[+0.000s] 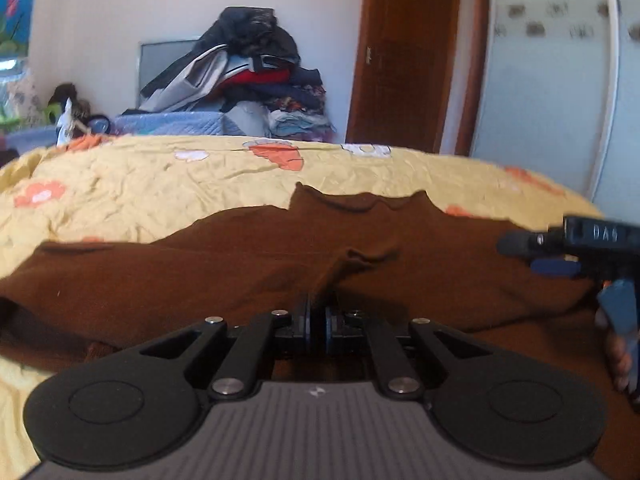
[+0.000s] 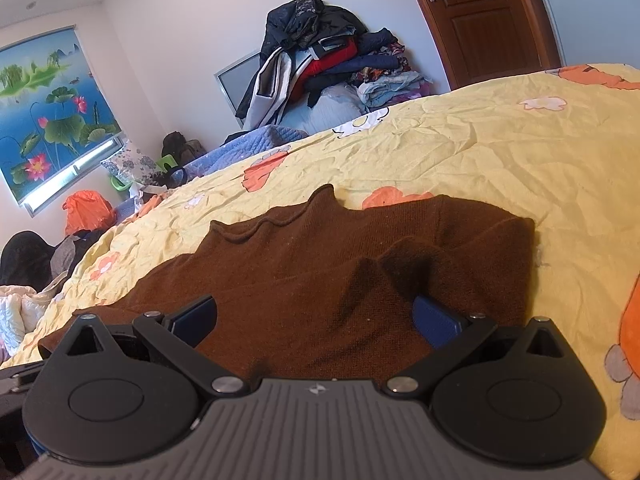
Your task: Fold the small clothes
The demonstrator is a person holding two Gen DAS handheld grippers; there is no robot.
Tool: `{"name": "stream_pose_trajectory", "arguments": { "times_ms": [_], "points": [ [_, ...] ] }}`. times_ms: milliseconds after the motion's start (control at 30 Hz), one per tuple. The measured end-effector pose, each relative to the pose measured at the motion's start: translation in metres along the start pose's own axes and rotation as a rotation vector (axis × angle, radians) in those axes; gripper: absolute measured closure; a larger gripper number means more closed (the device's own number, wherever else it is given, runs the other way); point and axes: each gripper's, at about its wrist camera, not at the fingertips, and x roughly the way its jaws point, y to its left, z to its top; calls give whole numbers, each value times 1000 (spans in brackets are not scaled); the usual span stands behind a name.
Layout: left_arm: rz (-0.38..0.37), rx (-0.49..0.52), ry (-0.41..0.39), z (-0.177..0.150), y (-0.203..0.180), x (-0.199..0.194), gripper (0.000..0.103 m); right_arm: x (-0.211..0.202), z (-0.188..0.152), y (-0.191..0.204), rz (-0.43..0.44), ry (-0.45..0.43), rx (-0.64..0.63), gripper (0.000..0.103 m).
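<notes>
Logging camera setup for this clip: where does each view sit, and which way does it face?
Left wrist: on the left tool, shut on the brown sweater, facing across the bed to the clothes pile; right tool and fingers at right.
Right wrist: on the open right tool, over the sweater, facing the same way.
Shared: sweater, bed, pile, door.

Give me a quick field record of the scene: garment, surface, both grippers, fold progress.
garment: brown sweater, spread flat, collar away from the cameras
surface: yellow floral bedspread
left gripper: shut, pinching a ridge of sweater fabric
right gripper: open, jaws wide over the sweater, nothing gripped
fold progress: right side appears folded in; left sleeve not yet folded
background: clothes pile by the wall
</notes>
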Motion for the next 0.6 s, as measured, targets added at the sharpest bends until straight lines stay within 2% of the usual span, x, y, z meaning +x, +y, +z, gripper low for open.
{"name": "stream_pose_trajectory", "arguments": {
  "times_ms": [67,100,167,200,267,333,400,433,467,500,567,600],
  "points": [
    [1,-44,-16,0,7,-1,96,-3,7,11,-43,31,34,0],
    [-5,-54,-22,0,9,-2,96,-8,11,17,1,33,105,0],
    [-6,-56,-29,1,8,-4,96,-9,14,33,214,76,252,0],
    [-9,-50,-30,1,7,-4,96,-3,14,45,297,134,299,0],
    [-19,-34,-33,1,5,-3,96,19,11,69,398,277,374,0],
    [-21,-20,-35,0,2,-3,96,45,6,88,435,387,416,8],
    [-26,-8,-41,0,1,-5,96,68,4,98,404,428,429,11],
    [-30,-4,-45,-1,0,-6,96,78,2,99,392,434,448,21],
    [-30,-2,-47,-1,0,-7,96,88,1,99,389,449,471,36],
    [-33,-3,-48,-1,0,-7,96,96,0,100,392,469,480,46],
    [-43,-8,-58,-1,1,-9,97,104,-4,104,357,476,456,74],
    [-64,-13,-52,-1,3,-9,94,103,-2,103,343,466,429,80]
  ]
}}
